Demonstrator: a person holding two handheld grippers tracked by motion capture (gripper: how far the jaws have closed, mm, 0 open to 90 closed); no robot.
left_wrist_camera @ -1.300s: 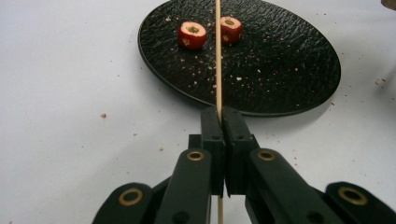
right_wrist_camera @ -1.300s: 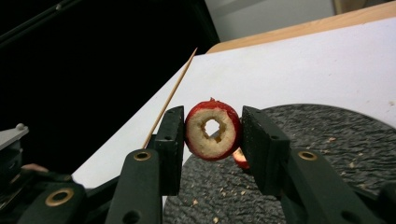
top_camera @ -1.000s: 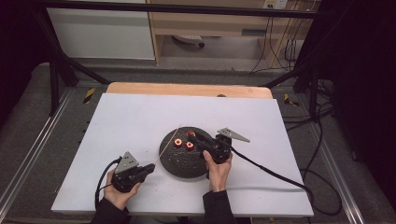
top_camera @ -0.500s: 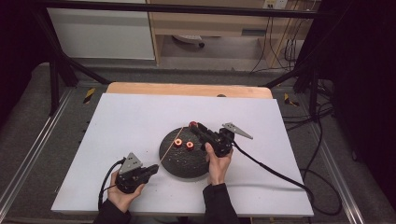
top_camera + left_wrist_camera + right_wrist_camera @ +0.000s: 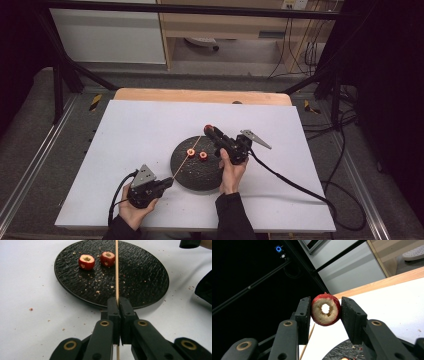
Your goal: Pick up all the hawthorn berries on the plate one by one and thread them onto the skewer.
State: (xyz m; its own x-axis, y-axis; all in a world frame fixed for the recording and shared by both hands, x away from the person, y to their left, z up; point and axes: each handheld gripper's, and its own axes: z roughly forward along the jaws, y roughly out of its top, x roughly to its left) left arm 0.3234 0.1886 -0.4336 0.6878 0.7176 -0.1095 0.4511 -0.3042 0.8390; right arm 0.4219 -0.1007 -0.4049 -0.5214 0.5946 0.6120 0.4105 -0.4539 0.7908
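A black round plate [image 5: 200,172] lies on the white table, with two cored red fruit pieces [image 5: 190,152] [image 5: 203,155] on it. My left gripper [image 5: 167,183], near the plate's front left edge, is shut on a thin wooden skewer [image 5: 186,159] that slants up over the plate. In the left gripper view the skewer [image 5: 116,272] passes just right of both pieces [image 5: 86,261] [image 5: 107,258]. My right gripper [image 5: 210,132] hovers over the plate's far edge, shut on a third cored piece [image 5: 326,309], whose hole faces the camera.
The white sheet [image 5: 125,135] covers the table, and a wooden strip [image 5: 200,96] runs along its far edge. Crumbs are scattered on the plate [image 5: 140,277] and on the table around it. A cable [image 5: 290,182] trails from the right gripper over the table's right side.
The right gripper has lifted the fruit piece up off the plate toward its far edge. The left gripper has stayed almost still with the skewer.
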